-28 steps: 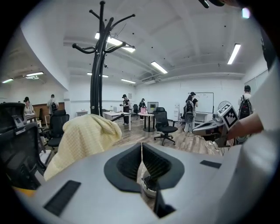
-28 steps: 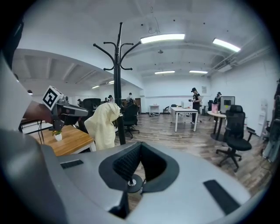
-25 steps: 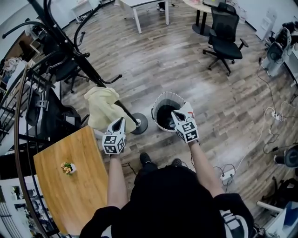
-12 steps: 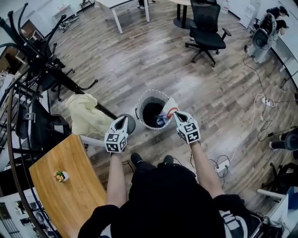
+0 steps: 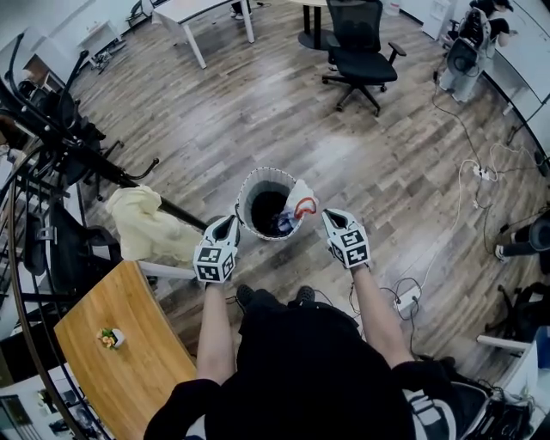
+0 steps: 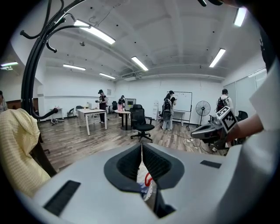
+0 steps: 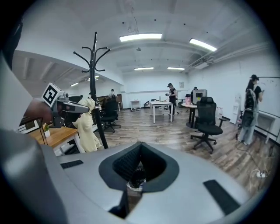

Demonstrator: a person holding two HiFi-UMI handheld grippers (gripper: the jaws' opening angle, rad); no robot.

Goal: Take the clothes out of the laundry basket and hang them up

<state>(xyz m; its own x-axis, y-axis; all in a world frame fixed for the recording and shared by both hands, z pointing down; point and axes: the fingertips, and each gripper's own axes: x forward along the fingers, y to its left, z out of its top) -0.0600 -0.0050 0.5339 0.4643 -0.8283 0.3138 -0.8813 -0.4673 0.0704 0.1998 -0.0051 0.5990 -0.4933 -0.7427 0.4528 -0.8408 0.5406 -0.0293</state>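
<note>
Grippers both closed and empty: left gripper (image 5: 230, 220) has its jaws pressed together in the left gripper view (image 6: 141, 146) with nothing pinched, and right gripper (image 5: 327, 215) likewise has its jaws together on nothing in the right gripper view (image 7: 140, 148). Both are held over the floor (image 5: 387, 172) at the near side of the laundry basket (image 5: 245, 193), left one just near-left of the rim, right one just near-right, neither touching it. Basket is a round white mesh bin standing upright. Clothes (image 5: 300, 203) are inside it: a white piece with a red mark drapes over the right rim, and something blue sits lower beside it. The same white and red piece shows below the left jaws (image 6: 147, 186) but isn't gripped. Basket rim shows under the right jaws (image 7: 135, 180). Left of the basket, a yellow garment (image 5: 146, 228) hangs on the black coat rack (image 5: 129, 180), also seen in the left gripper view (image 6: 17, 148) and the right gripper view (image 7: 89, 127). Wooden table (image 5: 129, 361) is near-left with a small potted plant (image 5: 107, 338) on it. Black office chair (image 5: 357, 51) and a white desk (image 5: 193, 10) are far, well apart from the basket. Several people stand at the far end of the room (image 6: 102, 105).
</note>
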